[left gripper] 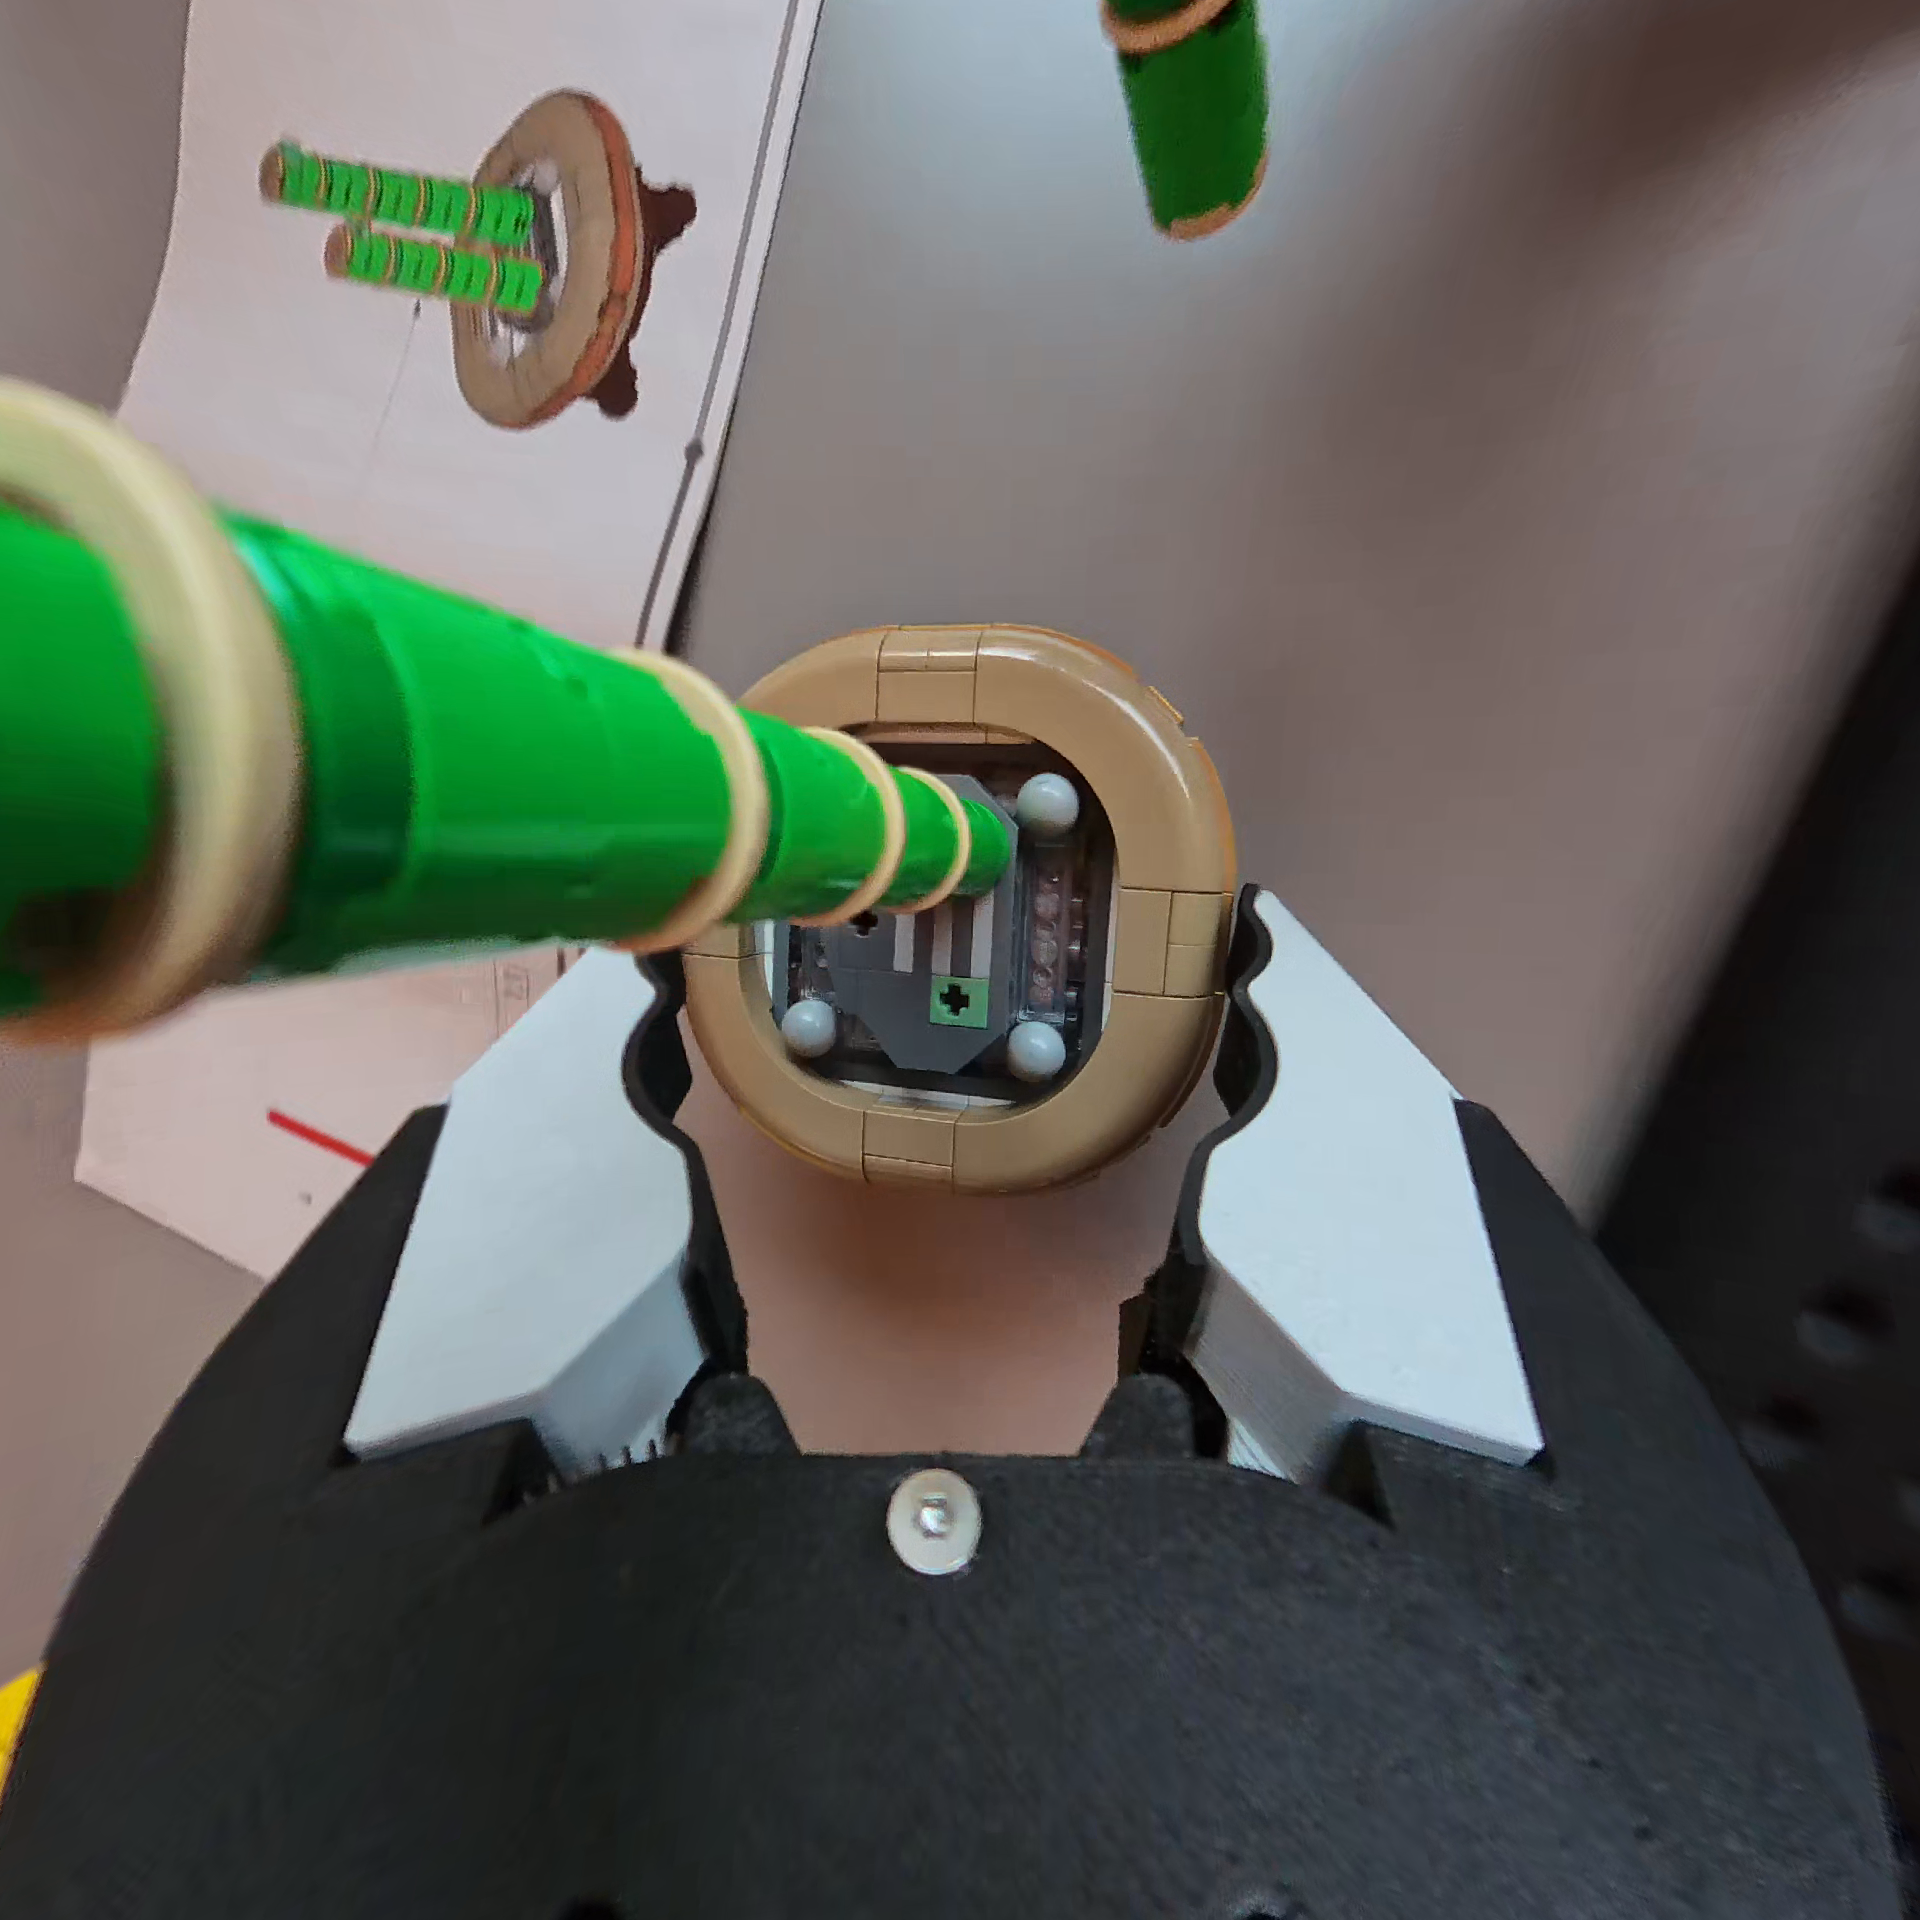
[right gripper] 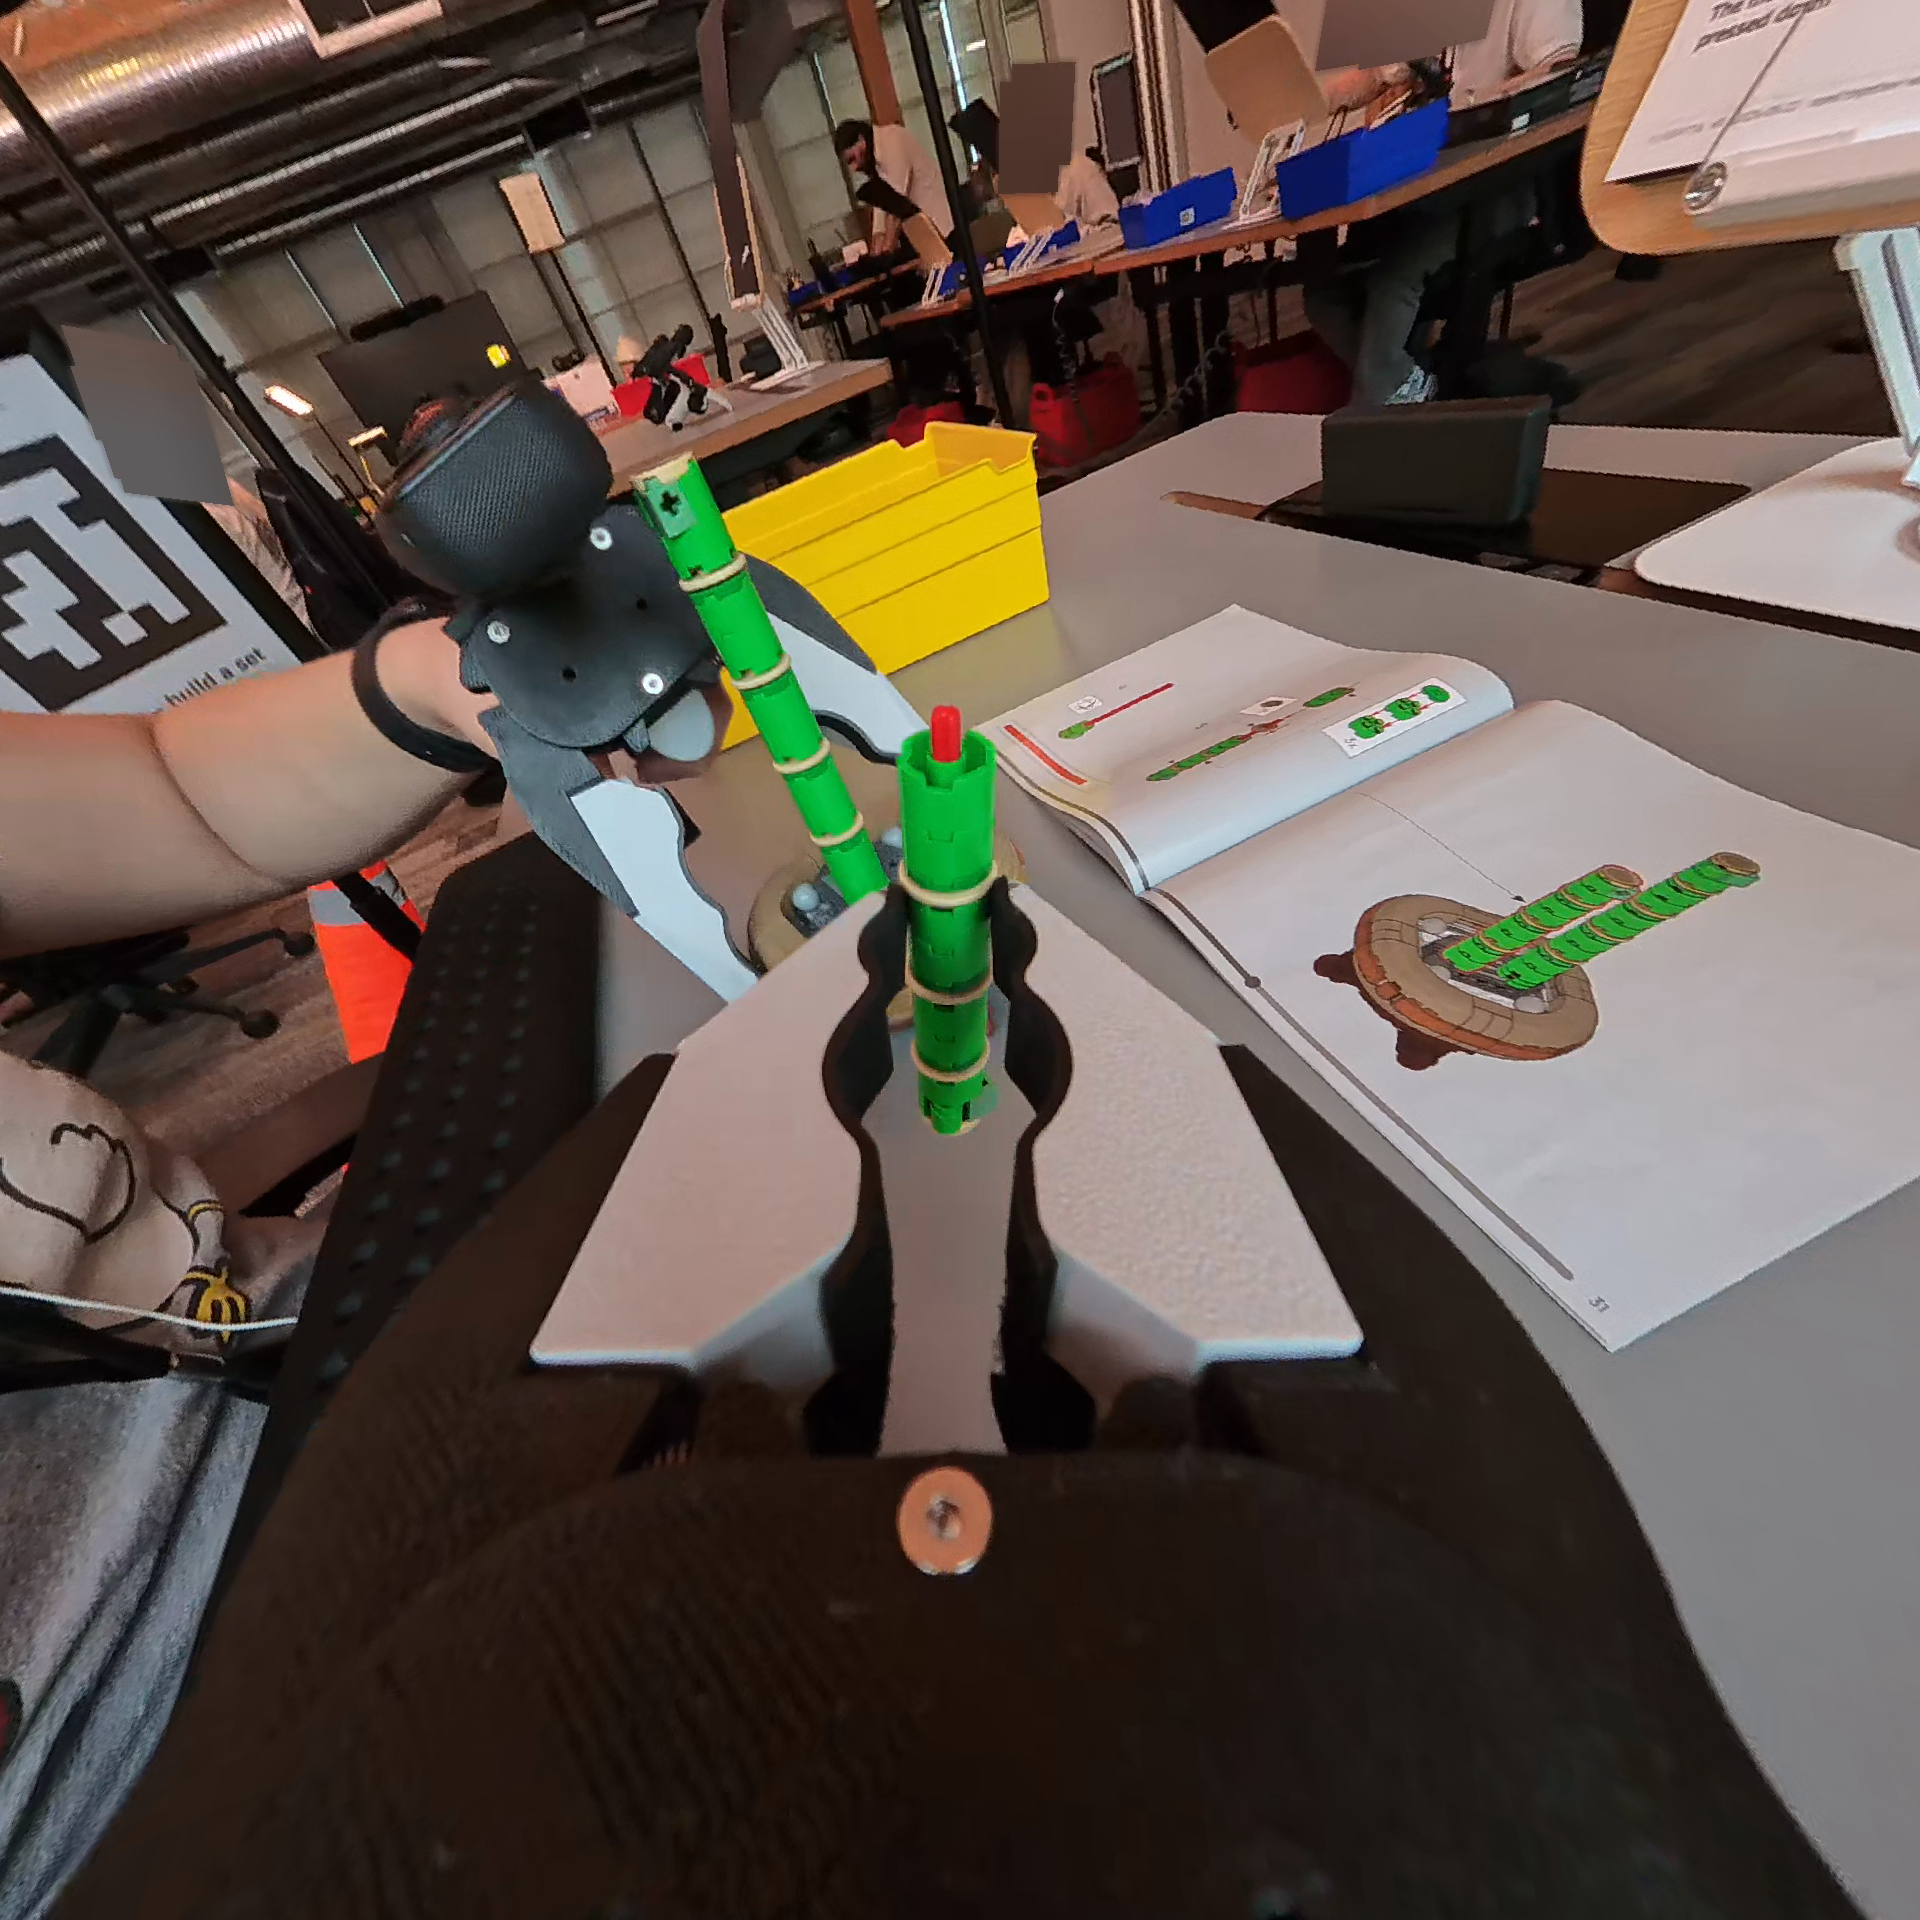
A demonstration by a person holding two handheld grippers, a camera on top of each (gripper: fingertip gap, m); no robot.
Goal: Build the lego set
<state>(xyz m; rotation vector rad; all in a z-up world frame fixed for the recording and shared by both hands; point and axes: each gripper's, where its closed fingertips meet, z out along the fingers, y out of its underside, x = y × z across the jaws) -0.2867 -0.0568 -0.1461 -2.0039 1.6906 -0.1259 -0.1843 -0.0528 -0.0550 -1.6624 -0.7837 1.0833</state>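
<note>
Nearby, yellow bin (right gripper: 894, 551), open booklet (right gripper: 1455, 935).

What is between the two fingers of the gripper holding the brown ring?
The tan round base sits between the left gripper fingers, a green stalk standing in it. The left wrist view shows it.

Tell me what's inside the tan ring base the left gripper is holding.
Inside the tan ring base: a dark grey plate, three pale grey balls, a small green cross-hole piece, and the seated green stalk, which covers the upper-left corner.
</note>
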